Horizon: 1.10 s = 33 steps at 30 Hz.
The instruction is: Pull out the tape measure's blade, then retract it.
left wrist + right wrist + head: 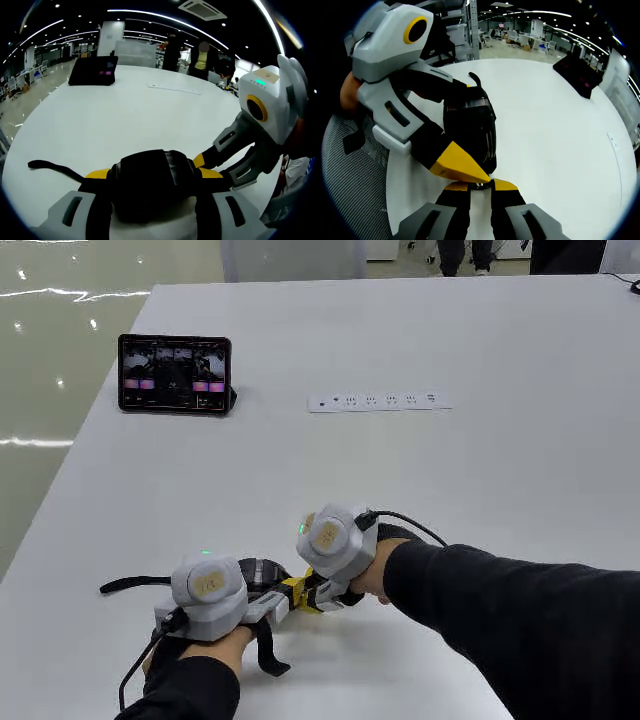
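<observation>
While crosswise, tape measure (262, 575) mouth rightward

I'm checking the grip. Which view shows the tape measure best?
The right gripper view: the tape measure sits close and nearly whole, clamped by the left gripper, the right gripper pinching its near end. The left gripper view shows its back between the fingers; in the head view the grippers hide most of it.
</observation>
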Each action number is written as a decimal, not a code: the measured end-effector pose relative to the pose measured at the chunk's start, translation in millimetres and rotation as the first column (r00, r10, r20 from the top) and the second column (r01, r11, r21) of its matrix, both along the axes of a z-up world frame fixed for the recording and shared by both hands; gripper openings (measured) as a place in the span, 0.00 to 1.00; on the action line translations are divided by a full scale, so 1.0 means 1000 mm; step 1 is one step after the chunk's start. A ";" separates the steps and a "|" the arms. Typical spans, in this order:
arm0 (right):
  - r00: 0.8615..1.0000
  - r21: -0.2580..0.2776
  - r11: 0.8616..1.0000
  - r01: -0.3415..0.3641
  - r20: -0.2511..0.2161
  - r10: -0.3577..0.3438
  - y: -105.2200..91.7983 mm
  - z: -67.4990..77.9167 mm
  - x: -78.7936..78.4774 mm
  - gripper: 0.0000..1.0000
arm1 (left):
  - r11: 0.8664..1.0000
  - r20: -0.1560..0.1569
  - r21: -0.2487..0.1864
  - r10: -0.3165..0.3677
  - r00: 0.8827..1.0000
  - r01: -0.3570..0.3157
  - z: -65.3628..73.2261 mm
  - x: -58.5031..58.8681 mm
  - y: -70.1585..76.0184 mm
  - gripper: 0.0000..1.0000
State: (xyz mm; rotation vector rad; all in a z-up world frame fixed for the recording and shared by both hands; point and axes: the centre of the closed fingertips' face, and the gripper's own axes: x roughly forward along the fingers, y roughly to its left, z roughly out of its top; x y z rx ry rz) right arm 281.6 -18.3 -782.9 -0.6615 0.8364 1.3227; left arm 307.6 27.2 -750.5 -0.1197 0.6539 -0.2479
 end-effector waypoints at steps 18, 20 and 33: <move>0.999 0.055 0.998 0.039 0.002 -0.039 -0.005 0.005 0.000 0.14 | 1.000 -0.009 -0.016 -0.009 1.000 0.009 0.001 0.001 0.000 0.64; 0.999 0.057 0.998 0.038 -0.005 -0.038 -0.007 0.006 -0.002 0.12 | 1.000 -0.011 -0.019 -0.015 1.000 0.015 0.001 0.000 0.000 0.64; 0.995 0.082 0.992 0.101 0.000 -0.101 -0.033 0.013 -0.002 0.20 | 0.997 -0.009 -0.066 -0.046 0.999 0.046 0.008 -0.007 0.012 0.75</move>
